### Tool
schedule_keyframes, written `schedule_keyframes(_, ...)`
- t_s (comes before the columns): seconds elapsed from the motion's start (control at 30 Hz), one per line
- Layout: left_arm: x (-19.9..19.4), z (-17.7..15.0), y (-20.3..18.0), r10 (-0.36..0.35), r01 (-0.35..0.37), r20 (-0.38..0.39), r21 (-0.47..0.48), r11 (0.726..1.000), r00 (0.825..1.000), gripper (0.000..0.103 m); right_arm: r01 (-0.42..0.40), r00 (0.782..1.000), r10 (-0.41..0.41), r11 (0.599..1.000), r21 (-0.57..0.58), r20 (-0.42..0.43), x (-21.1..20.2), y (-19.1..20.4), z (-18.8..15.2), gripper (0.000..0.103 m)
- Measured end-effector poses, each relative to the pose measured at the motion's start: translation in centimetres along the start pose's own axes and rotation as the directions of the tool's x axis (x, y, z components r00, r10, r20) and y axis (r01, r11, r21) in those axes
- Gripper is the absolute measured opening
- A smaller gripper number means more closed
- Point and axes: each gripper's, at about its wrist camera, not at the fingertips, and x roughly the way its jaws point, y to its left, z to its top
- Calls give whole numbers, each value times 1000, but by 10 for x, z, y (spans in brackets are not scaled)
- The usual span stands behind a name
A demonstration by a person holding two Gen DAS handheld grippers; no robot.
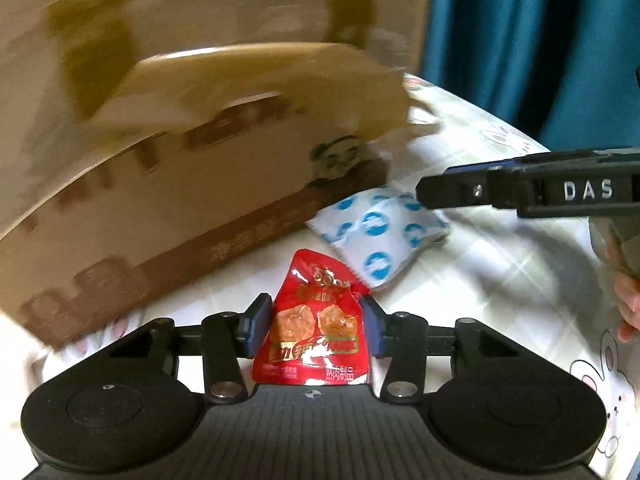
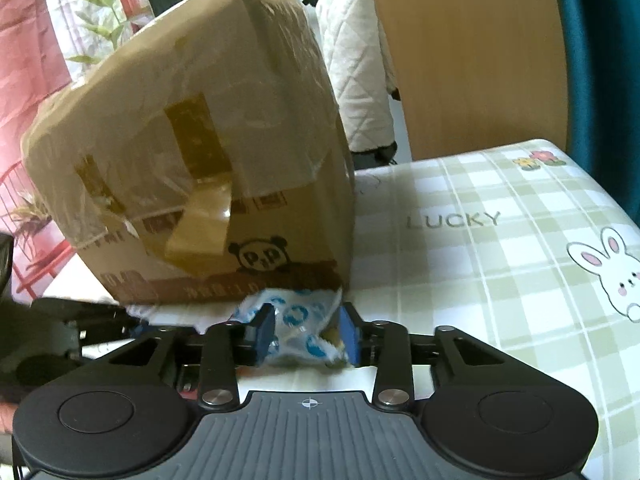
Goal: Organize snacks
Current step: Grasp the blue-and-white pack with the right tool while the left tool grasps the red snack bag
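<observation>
Two packets lie before the box (image 1: 160, 184) on our checked cloth (image 2: 500, 280). Our left gripper (image 1: 316, 322) pinches the red packet (image 1: 316, 332); our right gripper (image 2: 306, 334) brackets the white packet (image 2: 296, 328), pads seemingly loose. Crinkly foil may slip free.

"lucky" on tablecloth (image 2: 500, 200), "das" on right gripper (image 1: 420, 196)

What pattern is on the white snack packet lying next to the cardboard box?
Blue circular logos on white; the white snack packet shows best in the left wrist view.
</observation>
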Motion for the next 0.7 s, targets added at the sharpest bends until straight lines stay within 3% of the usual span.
schedule_keyframes(0.07,-4,-7,10,32,-31,4,-68,997,999,50,2,1000,-2,1000,13,3,8,2,6,56)
schedule_keyframes(0.13,-10,-17,20,60,-58,11,-127,990,998,50,15,1000,-15,1000,15,-2,19,5,10,65)
schedule_keyframes(0.3,-26,-38,38,101,-94,18,-225,970,995,50,49,992,-52,999,-22,-119,51,14,6,68)
schedule_keyframes(0.47,-30,-51,39,115,-101,39,-270,958,993,51,38,996,-43,997,-60,-72,38,24,-15,50)
schedule_keyframes(0.7,-38,-59,31,138,-117,53,-290,950,989,51,-15,1000,11,978,-208,-24,21,47,-48,46)
